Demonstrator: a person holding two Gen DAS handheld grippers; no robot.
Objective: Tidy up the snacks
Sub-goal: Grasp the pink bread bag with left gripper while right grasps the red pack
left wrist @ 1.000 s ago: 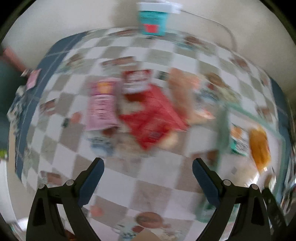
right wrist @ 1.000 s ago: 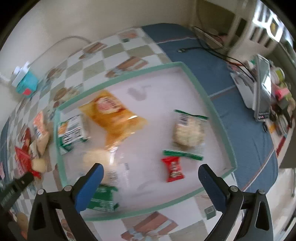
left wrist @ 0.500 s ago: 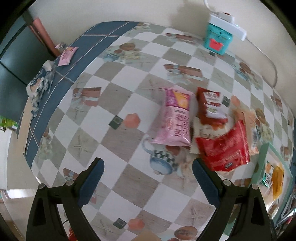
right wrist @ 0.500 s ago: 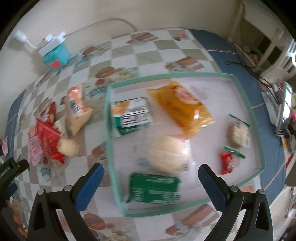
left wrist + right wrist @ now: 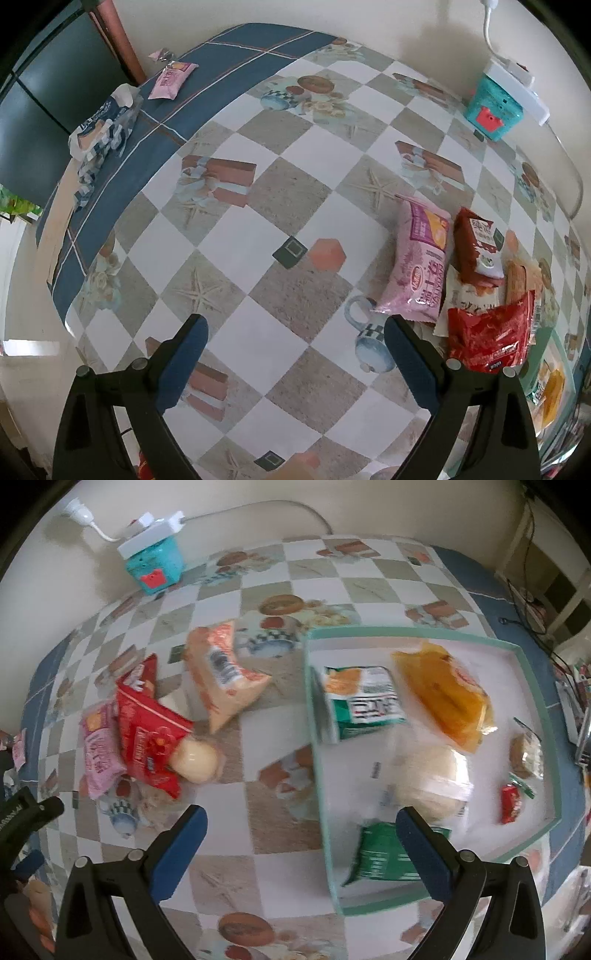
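A heap of snacks lies on the checked tablecloth: a pink packet [image 5: 424, 266] [image 5: 98, 753], a dark red packet [image 5: 478, 247], a bright red bag [image 5: 491, 336] [image 5: 149, 731], an orange-pink bag [image 5: 221, 679] and a pale round bun [image 5: 195, 760]. A teal-rimmed tray [image 5: 314, 709] holds a green-white packet [image 5: 360, 701], an orange bag [image 5: 443, 694], a wrapped bun [image 5: 432, 782], a green packet [image 5: 384, 856] and small sweets [image 5: 511, 805]. My left gripper [image 5: 295, 354] is open and empty, left of the heap. My right gripper [image 5: 301, 842] is open and empty, over the tray's left rim.
A teal box with a white power strip [image 5: 495, 110] [image 5: 155, 565] stands at the wall. A pink packet [image 5: 171, 79] and a crumpled blue-white bag [image 5: 101, 129] lie on the blue border at the far left. Cables and clutter [image 5: 535, 602] sit at the far right.
The left gripper view has swung left, so the heap now sits at the right. The right gripper view has swung left from the tray toward the heap. Both grippers stay open.
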